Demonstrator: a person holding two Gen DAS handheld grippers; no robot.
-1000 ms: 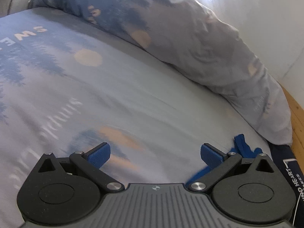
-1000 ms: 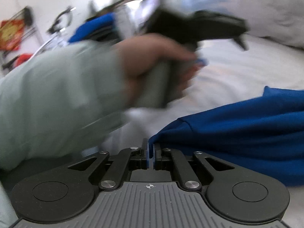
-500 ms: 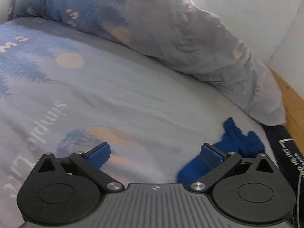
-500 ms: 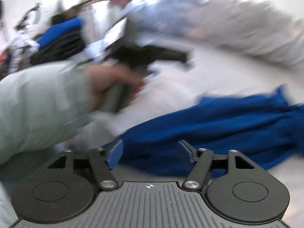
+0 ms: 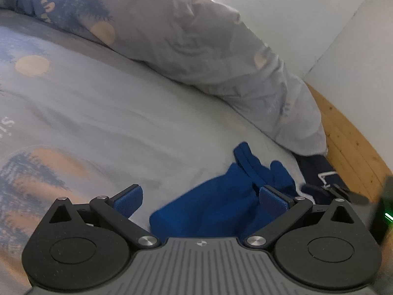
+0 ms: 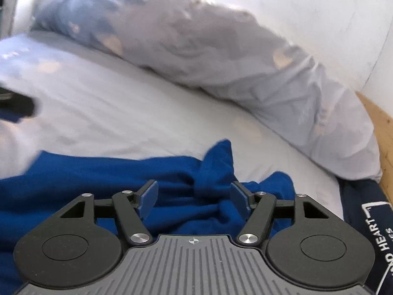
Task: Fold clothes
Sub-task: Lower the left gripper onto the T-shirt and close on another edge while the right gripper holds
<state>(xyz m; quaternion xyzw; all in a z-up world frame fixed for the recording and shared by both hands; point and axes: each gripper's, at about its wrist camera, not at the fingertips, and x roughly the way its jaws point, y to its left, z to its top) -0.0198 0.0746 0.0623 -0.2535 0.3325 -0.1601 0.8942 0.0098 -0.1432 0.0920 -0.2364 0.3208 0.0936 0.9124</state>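
Closing slightly, the right gripper (image 6: 194, 196) has its jaws spread over a bunched ridge of the blue garment (image 6: 103, 172), whose folds rise between the blue pads (image 6: 147, 196) without being pinched. In the right wrist view the cloth stretches from lower left to lower centre of the frame, ending in a crumpled peak just above the gripper. The left gripper (image 5: 200, 198) stands wide and released, grasping nothing; the garment's rumpled end (image 5: 221, 201) lies between its fingers and nearer the right-hand one, in the lower centre of that frame. Everything rests on a pale printed bedsheet (image 5: 110, 113). A heaped grey-blue duvet (image 5: 196, 49) runs across the upper frame. At right sit a dark navy cloth with white lettering (image 6: 368, 226), a wooden bed edge (image 5: 351, 142) and a white wall (image 5: 319, 12).
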